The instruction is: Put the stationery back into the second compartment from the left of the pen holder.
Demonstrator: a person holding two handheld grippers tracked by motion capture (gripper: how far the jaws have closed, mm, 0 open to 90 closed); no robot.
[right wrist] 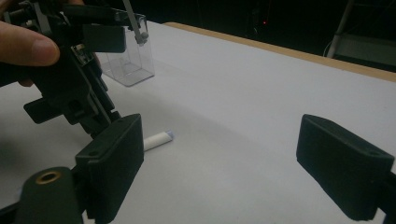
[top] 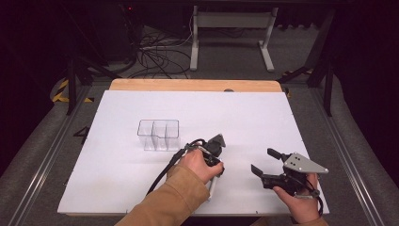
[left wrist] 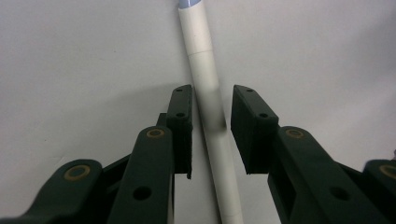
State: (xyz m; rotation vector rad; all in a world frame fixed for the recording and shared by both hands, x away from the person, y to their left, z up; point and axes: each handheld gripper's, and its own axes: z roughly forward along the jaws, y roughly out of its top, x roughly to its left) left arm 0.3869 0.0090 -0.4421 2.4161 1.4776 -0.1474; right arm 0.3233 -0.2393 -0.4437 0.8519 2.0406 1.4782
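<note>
The left gripper (left wrist: 211,130) straddles the pen (left wrist: 208,93) near the worktop's (top: 263,117) front edge, jaws narrowed but not yet pinching it. The right gripper (top: 269,165) waits spread and empty. Lifting and, I judge, carrying to the clear box (top: 158,134) remain.

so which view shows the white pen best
The left gripper view: the white pen runs lengthwise between the left gripper jaws, which stand a little off it. The right gripper view shows one end past the left gripper. In the high view a short piece pokes out below the left hand.
</note>
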